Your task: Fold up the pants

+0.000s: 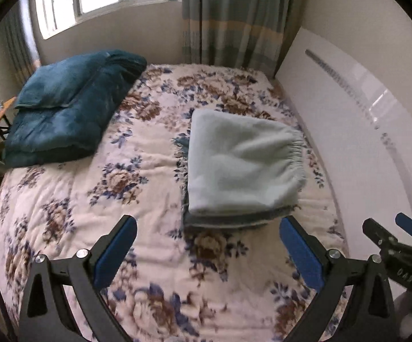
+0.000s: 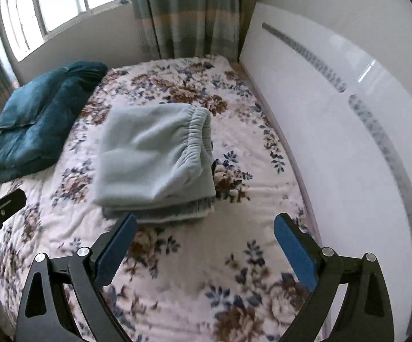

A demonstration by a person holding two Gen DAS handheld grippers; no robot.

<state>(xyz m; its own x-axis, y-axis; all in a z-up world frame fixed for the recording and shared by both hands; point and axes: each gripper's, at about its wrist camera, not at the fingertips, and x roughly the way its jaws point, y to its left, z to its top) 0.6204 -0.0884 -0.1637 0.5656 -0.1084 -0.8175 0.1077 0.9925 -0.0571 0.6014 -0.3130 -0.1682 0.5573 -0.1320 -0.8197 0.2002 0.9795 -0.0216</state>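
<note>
Both pairs of jaws stand spread wide with nothing between them. My left gripper (image 1: 207, 238) shows only flowered blanket (image 1: 63, 199) in the gap between its blue pads (image 1: 114, 252), and the right gripper (image 2: 204, 236) is the same, its pads (image 2: 295, 249) well apart over bare bedding. From the left wrist view I can also see the tip of the right gripper at the lower right edge, and its fingers look parted there too.

As for the job, I judge it done or very nearly so. The pants (image 1: 240, 168) lie on the bed as a compact, squarish bundle in several layers, the gathered waistband (image 2: 197, 131) turned toward the white headboard (image 2: 334, 114) and resting on the top layer. The edges stack fairly evenly; a darker band of fabric shows along the near bottom edge, which I take to be lower layers of the same bundle, though I cannot tell for certain. No leg trails out loose. At most, I would say a little squaring-up of the near edge is left.

Relative to the jaws, the pants sit ahead of and below both grippers, not touching either. In the left view the bundle lies just past the fingertips, nearer the right-hand finger. In the right view it lies nearer the left-hand finger, whose tip overlaps the bundle's near edge in the picture, though I judge it is held above the cloth. A teal quilt (image 1: 69, 105) lies well apart near the window.
</note>
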